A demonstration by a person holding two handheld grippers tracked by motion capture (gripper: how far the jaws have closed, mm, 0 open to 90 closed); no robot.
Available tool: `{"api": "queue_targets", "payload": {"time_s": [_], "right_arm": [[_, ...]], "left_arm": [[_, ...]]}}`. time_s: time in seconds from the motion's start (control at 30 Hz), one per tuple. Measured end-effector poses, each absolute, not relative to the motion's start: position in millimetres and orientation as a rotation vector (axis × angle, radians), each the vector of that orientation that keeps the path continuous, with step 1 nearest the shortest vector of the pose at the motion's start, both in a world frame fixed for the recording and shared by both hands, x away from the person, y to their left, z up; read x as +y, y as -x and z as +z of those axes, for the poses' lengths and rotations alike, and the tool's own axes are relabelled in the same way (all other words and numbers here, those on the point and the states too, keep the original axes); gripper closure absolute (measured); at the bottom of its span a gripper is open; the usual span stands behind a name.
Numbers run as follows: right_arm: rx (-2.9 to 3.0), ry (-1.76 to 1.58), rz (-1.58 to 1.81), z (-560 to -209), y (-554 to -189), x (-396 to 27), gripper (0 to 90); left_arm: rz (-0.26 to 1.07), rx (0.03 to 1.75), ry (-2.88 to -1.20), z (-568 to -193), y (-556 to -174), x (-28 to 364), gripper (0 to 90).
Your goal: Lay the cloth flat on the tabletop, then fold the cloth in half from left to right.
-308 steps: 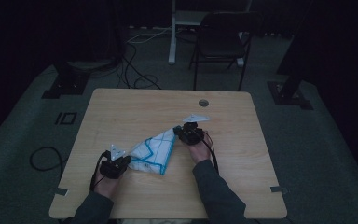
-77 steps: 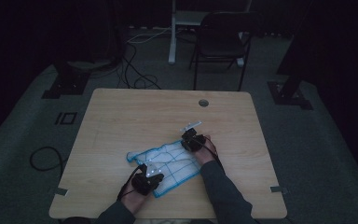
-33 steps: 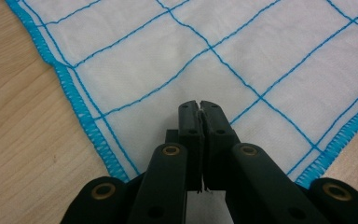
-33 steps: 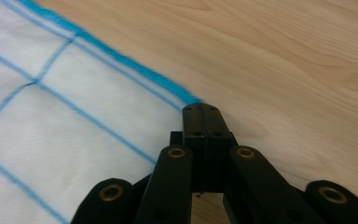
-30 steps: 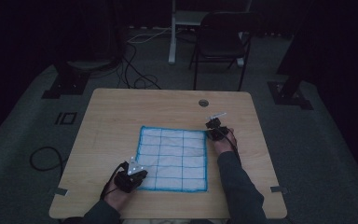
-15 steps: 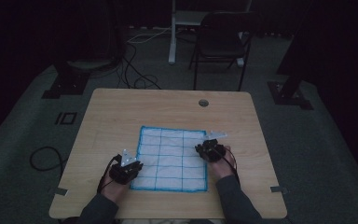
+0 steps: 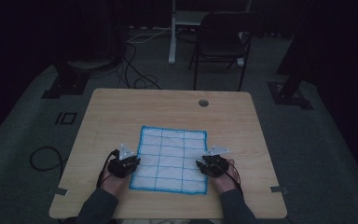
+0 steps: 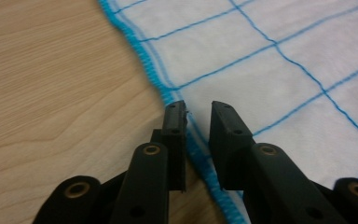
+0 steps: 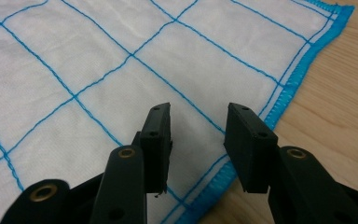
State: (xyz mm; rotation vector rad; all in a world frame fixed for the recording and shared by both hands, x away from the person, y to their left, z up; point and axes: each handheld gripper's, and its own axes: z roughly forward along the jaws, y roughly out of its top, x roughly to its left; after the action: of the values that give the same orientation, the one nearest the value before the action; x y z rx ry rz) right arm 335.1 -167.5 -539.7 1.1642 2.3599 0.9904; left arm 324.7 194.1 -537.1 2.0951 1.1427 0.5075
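One white cloth (image 7: 172, 158) with a blue grid and blue stitched hem lay flat, centre-near on the table (image 7: 121, 112). Left gripper (image 8: 198, 114) and right gripper (image 9: 198, 121), jaws just opening, gaped unladen over its left and right edges.

table (image 7: 121, 112): light wood | on it: white blue-checked cloth (image 7: 170, 156), flat

The high view is dim and murky, its edges falling into near-black. Both gripper views are evenly, softly lit and sharp up close, without glare or hard shadows.
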Motion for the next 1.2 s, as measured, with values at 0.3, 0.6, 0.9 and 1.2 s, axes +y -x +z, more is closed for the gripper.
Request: {"api": "queue_targets", "payload": {"time_s": [0.3,0.6,0.9,1.2], "right_arm": [[2.334,-1.142,0.980,-542,-333,-172,56.9],[2.330,-1.139,0.998,-543,-334,-174,56.7],[2.329,-1.141,1.002,-543,-334,-174,56.6],[2.330,-1.140,1.004,-543,-334,-174,56.5]], "left_arm": [[0.506,1.197,-2.039,-537,-328,204,72.6],[0.478,1.197,-2.012,-537,-327,202,65.7],[0.475,1.238,-1.996,-535,-332,196,58.2],[0.468,1.268,-2.017,-539,-337,191,55.7]]}}
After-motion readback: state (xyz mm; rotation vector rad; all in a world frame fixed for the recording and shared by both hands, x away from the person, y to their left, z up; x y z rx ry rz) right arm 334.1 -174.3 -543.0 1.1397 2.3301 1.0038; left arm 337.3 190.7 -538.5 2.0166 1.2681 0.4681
